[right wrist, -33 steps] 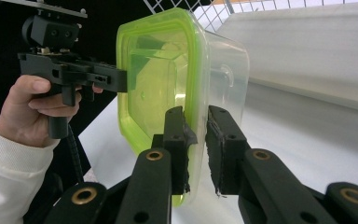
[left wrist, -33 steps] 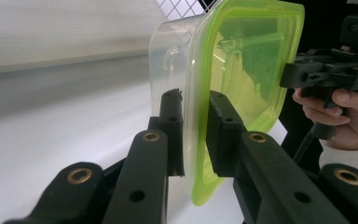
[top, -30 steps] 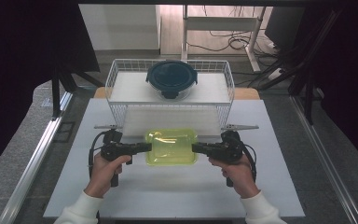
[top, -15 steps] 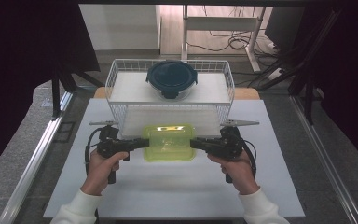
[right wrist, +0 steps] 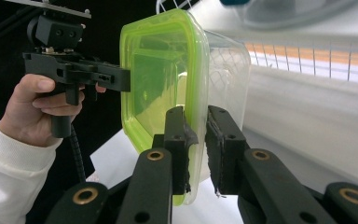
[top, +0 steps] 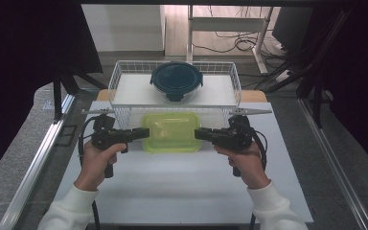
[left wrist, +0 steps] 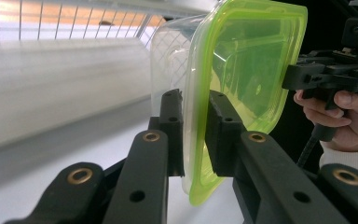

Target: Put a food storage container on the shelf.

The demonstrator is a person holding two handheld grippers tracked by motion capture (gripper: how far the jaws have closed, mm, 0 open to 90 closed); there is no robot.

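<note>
My left gripper (top: 141, 133) is clamped on the left rim of the green-lidded container (top: 172, 132), which is held between both tools just near of the wire basket (top: 120, 76). My right gripper (top: 202, 133) is clamped on its right rim. Farther off, a dark round container (top: 176, 80) sits in the basket.

Left gripper (left wrist: 195, 135) clamped on green-lidded container's (left wrist: 242, 70) rim — wire basket (left wrist: 74, 18) behind

Green-lidded container (top: 172, 132), once lower on the table, now raised nearer the wire basket (top: 120, 79).
</note>
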